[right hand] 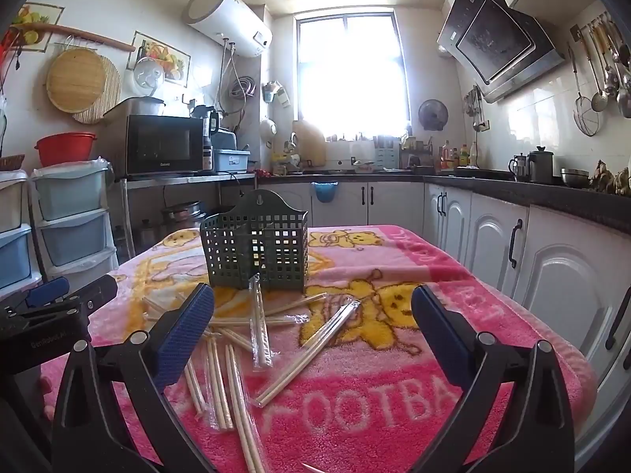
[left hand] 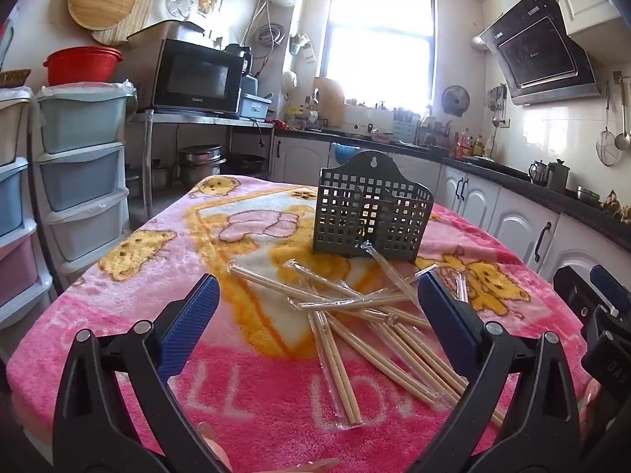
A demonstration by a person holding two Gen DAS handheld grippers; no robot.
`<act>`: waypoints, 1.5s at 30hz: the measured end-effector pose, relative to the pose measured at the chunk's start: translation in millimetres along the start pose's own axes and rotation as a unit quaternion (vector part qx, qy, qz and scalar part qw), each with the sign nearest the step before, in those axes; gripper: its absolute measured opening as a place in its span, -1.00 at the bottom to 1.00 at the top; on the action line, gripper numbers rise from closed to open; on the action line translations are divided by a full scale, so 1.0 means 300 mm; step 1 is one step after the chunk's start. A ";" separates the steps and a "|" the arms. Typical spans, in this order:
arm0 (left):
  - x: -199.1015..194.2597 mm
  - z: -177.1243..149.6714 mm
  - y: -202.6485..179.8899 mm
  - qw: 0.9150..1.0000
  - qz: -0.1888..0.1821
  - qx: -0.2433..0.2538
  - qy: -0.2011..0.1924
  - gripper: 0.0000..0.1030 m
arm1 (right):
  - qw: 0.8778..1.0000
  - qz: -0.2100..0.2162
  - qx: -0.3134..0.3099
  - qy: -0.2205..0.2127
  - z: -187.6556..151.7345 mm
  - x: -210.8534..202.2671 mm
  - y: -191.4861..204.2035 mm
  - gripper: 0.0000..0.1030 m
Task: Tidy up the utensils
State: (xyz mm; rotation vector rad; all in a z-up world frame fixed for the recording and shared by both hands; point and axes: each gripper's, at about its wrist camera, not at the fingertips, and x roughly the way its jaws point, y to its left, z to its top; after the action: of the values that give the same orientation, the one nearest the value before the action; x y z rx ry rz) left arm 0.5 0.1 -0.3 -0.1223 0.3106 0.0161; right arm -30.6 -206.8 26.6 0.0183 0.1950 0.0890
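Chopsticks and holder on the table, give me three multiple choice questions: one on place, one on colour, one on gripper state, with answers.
1. Where do the wrapped chopsticks lie?
A. On the blanket in front of the holder
B. Inside the holder
C. On the counter

2. What colour is the holder?
A. Red
B. Dark grey-green
C. White

3. How is the left hand-held gripper?
A. Shut on a chopstick
B. Shut, empty
C. Open, empty

Answers: 1 A, they are scattered on the pink blanket, and the holder looks empty. 2 B, its perforated walls show that. 3 C, its fingers stand wide apart with nothing gripped; the right hand-held gripper likewise.
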 end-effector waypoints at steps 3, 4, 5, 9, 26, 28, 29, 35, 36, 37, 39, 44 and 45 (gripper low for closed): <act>-0.004 0.004 -0.009 1.000 0.000 0.000 0.000 0.80 | 1.000 0.001 0.000 0.001 0.000 0.000 0.001 0.88; -0.005 0.004 -0.010 1.000 0.001 0.000 -0.001 0.80 | 1.000 0.001 -0.001 0.001 0.000 0.000 0.000 0.88; -0.004 0.004 -0.009 1.000 0.000 0.000 0.000 0.80 | 1.000 0.001 -0.001 0.001 -0.001 0.000 0.000 0.88; -0.002 0.004 -0.016 1.000 0.000 0.000 0.000 0.80 | 1.000 0.001 -0.001 0.001 -0.007 0.003 -0.001 0.88; -0.005 0.003 -0.016 1.000 0.000 -0.001 0.000 0.80 | 1.000 0.004 -0.006 -0.007 0.006 -0.013 0.015 0.88; -0.004 0.003 -0.016 1.000 0.000 -0.001 0.000 0.80 | 1.000 0.004 -0.007 -0.008 0.006 -0.014 0.016 0.88; -0.004 0.003 -0.015 1.000 0.000 -0.001 0.000 0.80 | 1.000 0.004 -0.006 -0.007 0.007 -0.014 0.015 0.88; -0.004 0.003 -0.013 1.000 0.000 -0.002 0.000 0.80 | 1.000 0.004 -0.006 -0.008 0.006 -0.014 0.016 0.88; 0.000 0.001 -0.006 1.000 0.000 -0.001 0.000 0.80 | 1.000 0.005 -0.006 -0.008 0.007 -0.015 0.016 0.88; 0.002 0.001 -0.005 1.000 0.000 -0.001 0.000 0.80 | 1.000 0.005 -0.006 -0.008 0.007 -0.016 0.015 0.88; 0.001 0.001 -0.005 1.000 0.000 -0.002 0.000 0.80 | 1.000 0.005 -0.006 -0.007 0.008 -0.016 0.016 0.88; 0.002 0.001 0.000 1.000 -0.001 -0.002 0.002 0.80 | 1.000 0.005 -0.006 -0.008 0.008 -0.016 0.016 0.88; 0.000 0.001 0.005 1.000 0.000 -0.002 0.001 0.80 | 1.000 0.005 -0.007 -0.008 0.007 -0.016 0.016 0.88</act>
State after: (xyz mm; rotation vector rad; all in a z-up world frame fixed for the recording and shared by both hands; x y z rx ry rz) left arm 0.6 1.6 -0.2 -0.1262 0.3127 0.0157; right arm -35.2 -202.4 29.8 0.0069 0.1789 0.1004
